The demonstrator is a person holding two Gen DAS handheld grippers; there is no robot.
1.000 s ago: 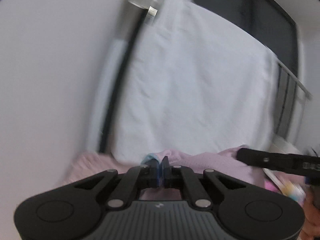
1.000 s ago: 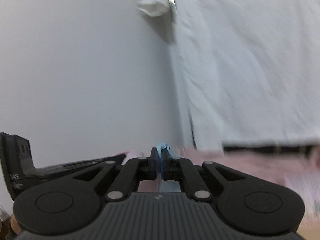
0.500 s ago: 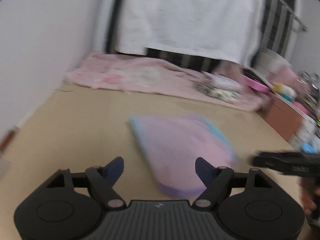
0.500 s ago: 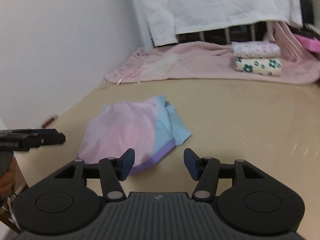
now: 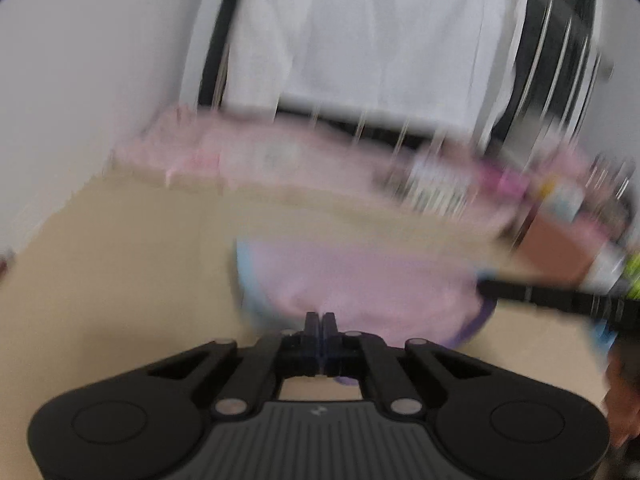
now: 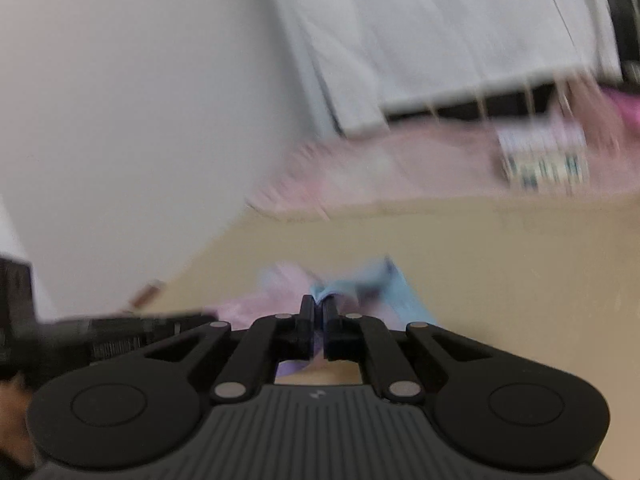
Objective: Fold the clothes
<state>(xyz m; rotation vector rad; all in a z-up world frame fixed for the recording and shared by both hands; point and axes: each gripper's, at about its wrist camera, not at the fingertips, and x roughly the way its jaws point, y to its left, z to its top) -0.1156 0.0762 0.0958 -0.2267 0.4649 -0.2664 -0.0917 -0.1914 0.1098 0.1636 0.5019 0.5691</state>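
A small pink garment with light blue and purple trim (image 5: 360,280) lies on the beige table (image 5: 120,280). My left gripper (image 5: 320,320) is shut on the garment's near edge. In the right wrist view my right gripper (image 6: 319,304) is shut on a light blue fold of the same garment (image 6: 372,284). The right gripper shows as a dark bar at the right of the left wrist view (image 5: 560,296). The left gripper shows at the left of the right wrist view (image 6: 120,332). Both views are blurred by motion.
A pink blanket (image 6: 360,172) lies along the table's far edge with a folded floral stack (image 6: 544,160) on it. A white cloth (image 5: 380,40) hangs over a rail behind. A white wall (image 6: 120,120) stands on the left. Cluttered items (image 5: 580,208) sit far right.
Half a second ago both grippers were open above the garment lying on the table. Now both have dropped to its near edge and shut on it.
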